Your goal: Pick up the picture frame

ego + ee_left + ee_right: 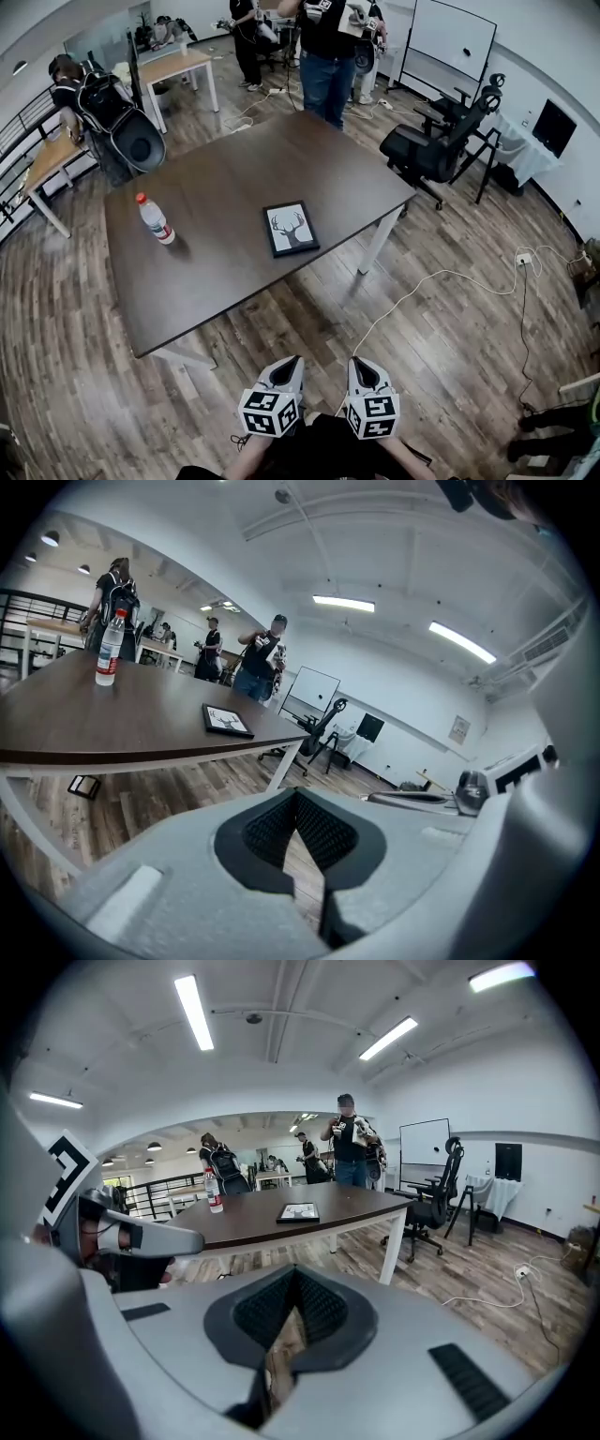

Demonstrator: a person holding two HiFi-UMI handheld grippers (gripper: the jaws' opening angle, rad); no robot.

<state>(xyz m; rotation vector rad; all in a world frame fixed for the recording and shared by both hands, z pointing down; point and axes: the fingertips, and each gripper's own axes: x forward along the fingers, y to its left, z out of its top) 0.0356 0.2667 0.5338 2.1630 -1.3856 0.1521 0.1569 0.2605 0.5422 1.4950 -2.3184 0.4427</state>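
The person stands just short of the table's near edge, forearms tucked in close to the body, with the left gripper (287,364) and the right gripper (362,366) side by side over the wooden floor (441,375). Both point ahead toward the table and tip a little downward. Each has its jaws pressed together with nothing between them, only floorboards showing through the gap behind the pads. The grippers are near each other but not touching, and neither reaches over the table (216,281). Beyond them, on the dark brown tabletop, the picture frame (290,228) lies flat, face up, a bit right of the middle and turned slightly askew to the table's edges. It is a thin black frame around a pale picture of a deer's head with antlers. It sits well apart from both grippers. Off to its left a clear bottle (156,219) with a red cap stands upright. Past the table's right corner is a black office chair (436,141), and at the far end a person (327,56) in jeans stands.
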